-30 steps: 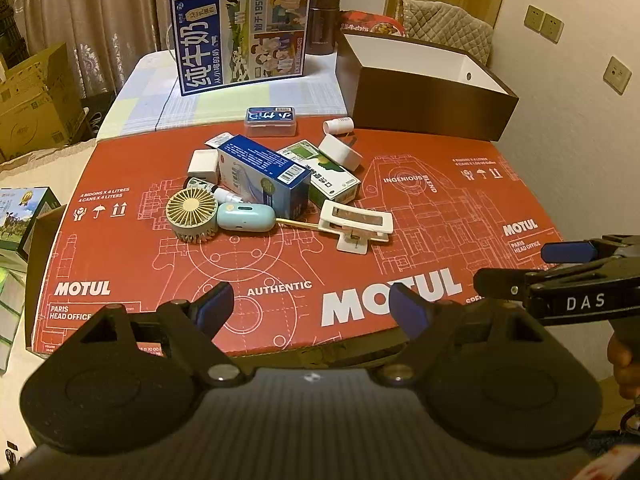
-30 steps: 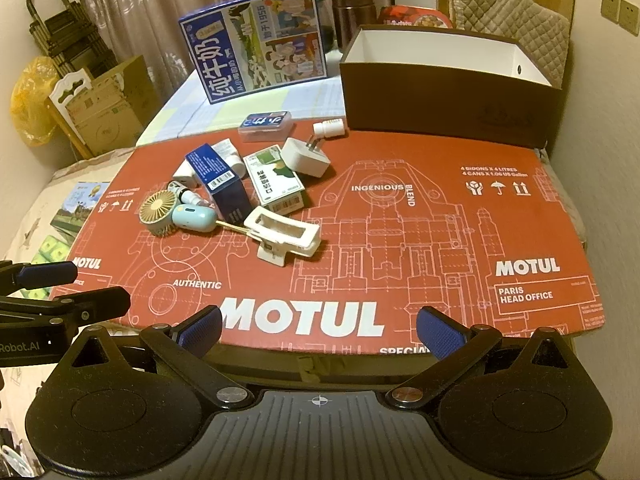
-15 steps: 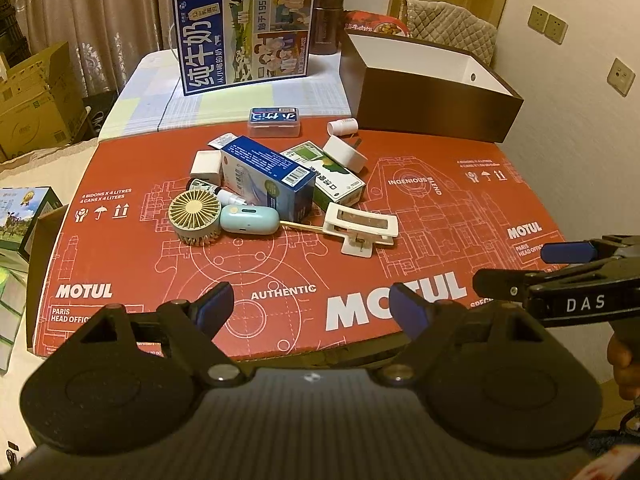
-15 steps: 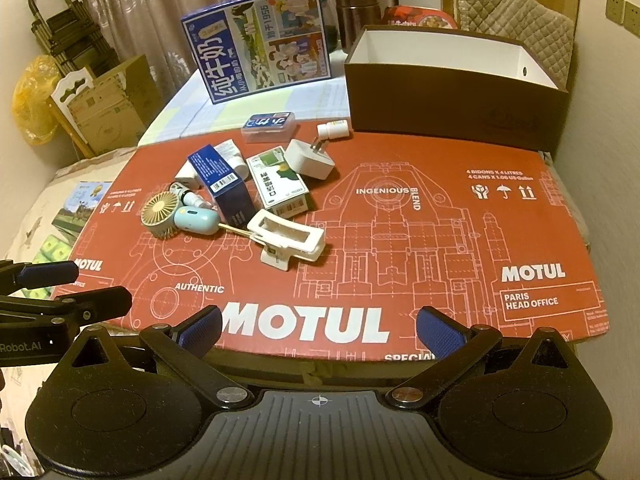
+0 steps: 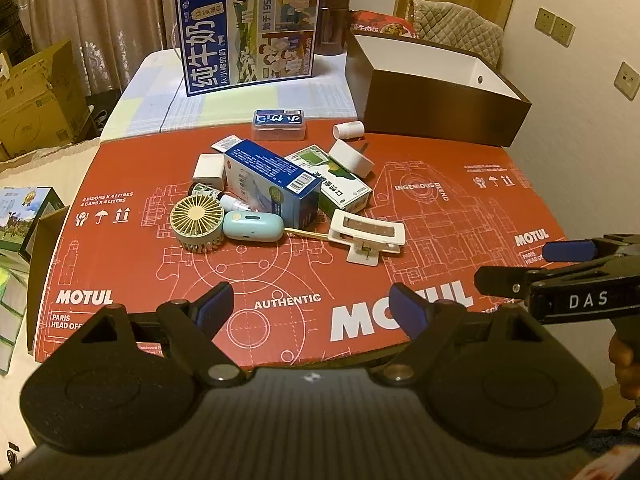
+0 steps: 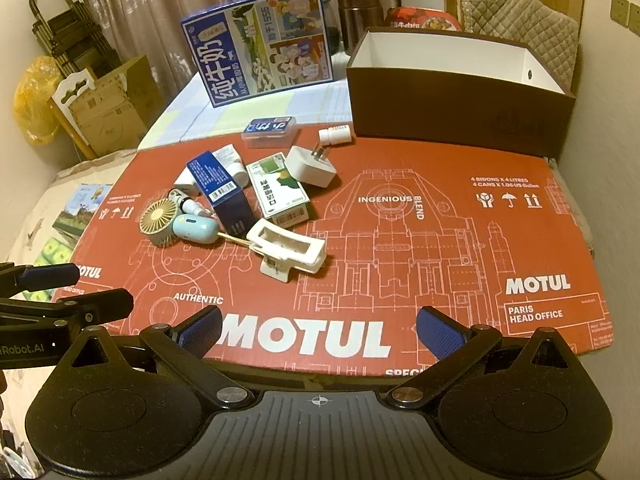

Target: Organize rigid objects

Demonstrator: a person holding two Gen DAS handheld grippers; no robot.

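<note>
Red flattened cardboard sheet (image 6: 440, 216), white blueprint linework and lettering. Brown open box (image 6: 460, 108), white inside. Round handheld fan (image 5: 197, 222), beige-yellow. Pill-shaped case (image 5: 253, 227), pale blue.

Red printed cardboard sheet (image 6: 440, 240): matt. Blue carton (image 5: 272, 184): glossy card. White clip (image 6: 286, 254): smooth plastic. Curtain (image 5: 100, 12): cloth.

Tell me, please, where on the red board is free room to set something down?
The right half of the red board is bare, from the white clip across to its right edge and back to the brown box. The near strip is bare too. The left-centre is crowded around the blue carton and fan.
</note>
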